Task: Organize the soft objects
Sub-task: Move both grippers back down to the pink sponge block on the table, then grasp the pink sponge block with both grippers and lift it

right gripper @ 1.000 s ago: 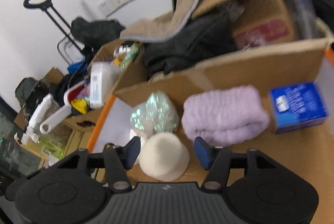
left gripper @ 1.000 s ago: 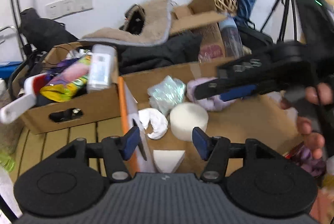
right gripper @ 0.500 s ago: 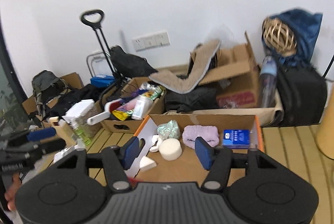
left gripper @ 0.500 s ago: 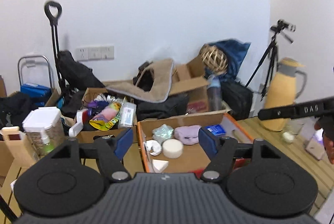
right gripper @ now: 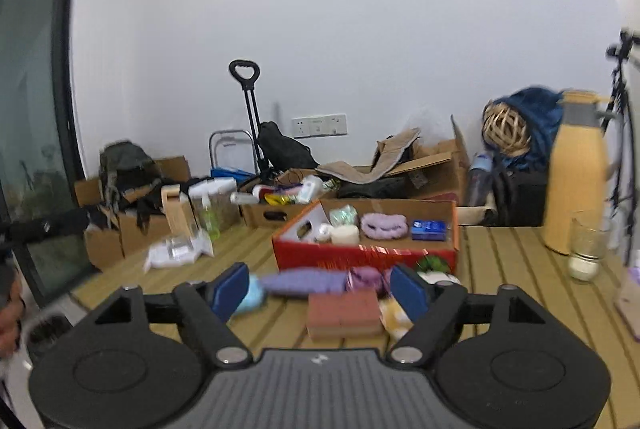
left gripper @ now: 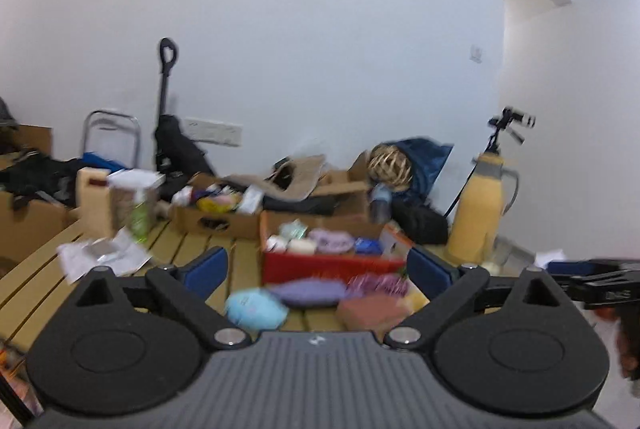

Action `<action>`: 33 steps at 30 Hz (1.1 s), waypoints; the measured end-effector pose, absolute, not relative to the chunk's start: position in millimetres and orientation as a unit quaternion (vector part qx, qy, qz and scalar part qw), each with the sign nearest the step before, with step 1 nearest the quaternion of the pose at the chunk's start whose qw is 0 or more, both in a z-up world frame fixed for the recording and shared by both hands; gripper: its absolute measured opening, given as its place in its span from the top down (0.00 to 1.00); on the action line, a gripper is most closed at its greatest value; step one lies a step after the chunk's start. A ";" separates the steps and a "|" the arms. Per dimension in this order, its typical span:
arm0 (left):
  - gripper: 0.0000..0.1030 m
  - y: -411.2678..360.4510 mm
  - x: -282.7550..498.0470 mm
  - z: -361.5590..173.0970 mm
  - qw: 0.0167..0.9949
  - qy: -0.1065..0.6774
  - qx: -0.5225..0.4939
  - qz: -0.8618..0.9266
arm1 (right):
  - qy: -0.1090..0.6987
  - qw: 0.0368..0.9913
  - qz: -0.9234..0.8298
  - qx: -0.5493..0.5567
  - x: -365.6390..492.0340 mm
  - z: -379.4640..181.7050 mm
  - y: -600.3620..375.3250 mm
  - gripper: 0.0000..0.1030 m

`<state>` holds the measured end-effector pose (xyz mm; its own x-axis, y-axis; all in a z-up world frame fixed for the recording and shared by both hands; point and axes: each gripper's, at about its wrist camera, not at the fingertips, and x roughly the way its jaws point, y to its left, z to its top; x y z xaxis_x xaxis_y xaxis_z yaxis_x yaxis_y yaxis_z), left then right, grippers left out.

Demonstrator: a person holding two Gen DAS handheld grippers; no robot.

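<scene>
Left gripper point(left gripper: 318, 265) and right gripper point(right gripper: 320, 287) held above the worktop's point(right gripper: 508, 257) near edge, fingers spread and just widened, nothing between them. Soft objects: purple cloth point(right gripper: 306, 281), pink sponge point(right gripper: 344, 313), beside the red box point(right gripper: 360, 255).

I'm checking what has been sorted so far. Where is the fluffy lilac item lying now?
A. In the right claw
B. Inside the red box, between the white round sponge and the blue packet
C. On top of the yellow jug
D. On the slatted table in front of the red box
B: the fluffy lilac item lies inside the red box, with the white round sponge on one side and the blue packet on the other.
</scene>
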<state>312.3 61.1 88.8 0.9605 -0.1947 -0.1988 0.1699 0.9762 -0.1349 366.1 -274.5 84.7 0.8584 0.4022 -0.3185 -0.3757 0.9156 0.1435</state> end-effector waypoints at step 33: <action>0.45 -31.5 565.1 -49.1 0.929 0.315 -0.130 -0.145 | 0.300 0.929 0.159 0.148 553.3 -50.1 -244.5 0.60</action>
<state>565.1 -31.5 -49.1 0.7600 -0.3509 -0.5471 0.1876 0.9243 -0.3323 553.3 -244.5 -50.1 0.7697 0.3845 -0.5097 -0.2072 0.9055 0.3702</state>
